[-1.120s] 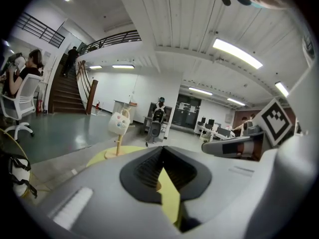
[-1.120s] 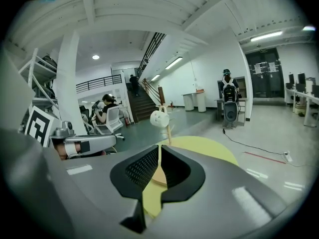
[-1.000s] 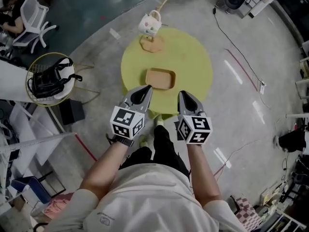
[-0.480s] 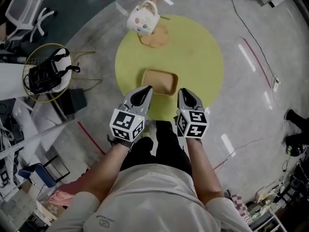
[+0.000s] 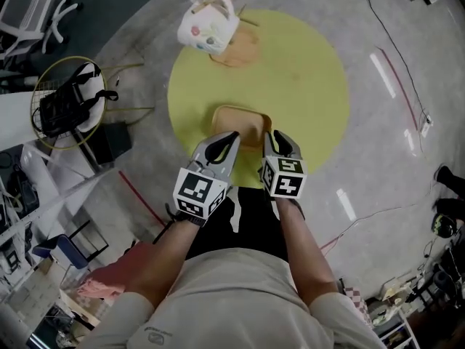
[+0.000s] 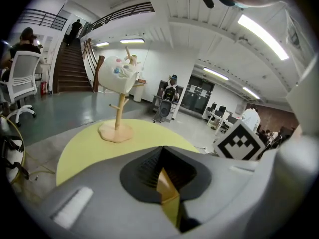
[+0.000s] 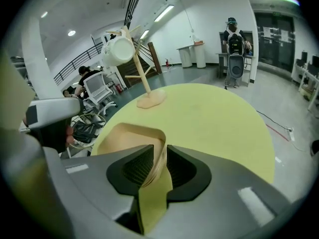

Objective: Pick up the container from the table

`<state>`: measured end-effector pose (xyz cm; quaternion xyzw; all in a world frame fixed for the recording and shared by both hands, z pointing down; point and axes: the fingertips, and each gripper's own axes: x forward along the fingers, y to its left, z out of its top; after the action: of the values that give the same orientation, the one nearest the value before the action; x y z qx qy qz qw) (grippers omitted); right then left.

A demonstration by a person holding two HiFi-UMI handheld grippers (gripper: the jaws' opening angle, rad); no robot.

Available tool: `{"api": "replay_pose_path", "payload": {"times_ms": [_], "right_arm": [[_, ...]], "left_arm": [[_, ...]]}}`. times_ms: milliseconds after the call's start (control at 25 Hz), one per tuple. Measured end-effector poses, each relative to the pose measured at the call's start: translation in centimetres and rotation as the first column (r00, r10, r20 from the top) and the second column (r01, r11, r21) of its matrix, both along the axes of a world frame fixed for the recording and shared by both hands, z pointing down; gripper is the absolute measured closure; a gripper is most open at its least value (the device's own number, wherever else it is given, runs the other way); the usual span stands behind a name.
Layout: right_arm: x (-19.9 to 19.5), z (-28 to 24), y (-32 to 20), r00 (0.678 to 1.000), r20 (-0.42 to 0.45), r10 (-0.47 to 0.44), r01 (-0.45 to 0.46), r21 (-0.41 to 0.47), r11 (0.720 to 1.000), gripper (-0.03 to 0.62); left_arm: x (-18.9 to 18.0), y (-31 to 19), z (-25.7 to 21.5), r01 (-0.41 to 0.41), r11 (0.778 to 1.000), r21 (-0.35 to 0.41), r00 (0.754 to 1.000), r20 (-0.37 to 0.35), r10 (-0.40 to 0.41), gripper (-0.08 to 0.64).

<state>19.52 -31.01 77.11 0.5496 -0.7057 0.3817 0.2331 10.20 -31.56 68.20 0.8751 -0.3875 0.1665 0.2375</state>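
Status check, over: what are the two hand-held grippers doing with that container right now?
Left hand-held gripper and right hand-held gripper each pinch the container at its near rim. It rests on the yellow table. Mug stand stands apart, far side.

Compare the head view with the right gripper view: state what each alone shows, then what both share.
Head view only: the person's forearms and white shirt. Right gripper view only: the container wall standing between the fingers of the right gripper, and a standing person with a backpack. Both: the yellow table, the container, the white mug on its wooden stand.
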Motion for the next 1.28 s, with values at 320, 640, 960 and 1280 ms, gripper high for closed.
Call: {"api": "replay_pose_path", "payload": {"times_ms": [320,640,960,1280], "right_arm": [[-0.7,2.9,-0.6,1.000,-0.030,0.001,-0.003,-0.071,0.997,0.525],[0.0,4.0,-0.8,0.996,-0.072,0.044,-0.053,-0.129,0.990,0.538],[0.5,2.7,-0.2,0.994,-0.083,0.066,-0.078,-0.151,0.985,0.560],[-1.9,-1.0,1.6,0.996,-0.054,0.068,-0.074,-0.128,0.989,0.560]], "left_arm": [[-1.1,-0.6,1.5,0.023,0.999,-0.024,1.000,-0.001,-0.023,0.554],[-1.7,-0.6,1.5,0.025,0.999,-0.026,1.000,-0.015,-0.025,0.554],[-2.6,0.3,0.1,0.014,1.000,0.004,0.999,-0.033,-0.014,0.554],[-4.9,2.0,-3.1,0.003,0.998,0.068,0.999,-0.051,0.001,0.554]]}}
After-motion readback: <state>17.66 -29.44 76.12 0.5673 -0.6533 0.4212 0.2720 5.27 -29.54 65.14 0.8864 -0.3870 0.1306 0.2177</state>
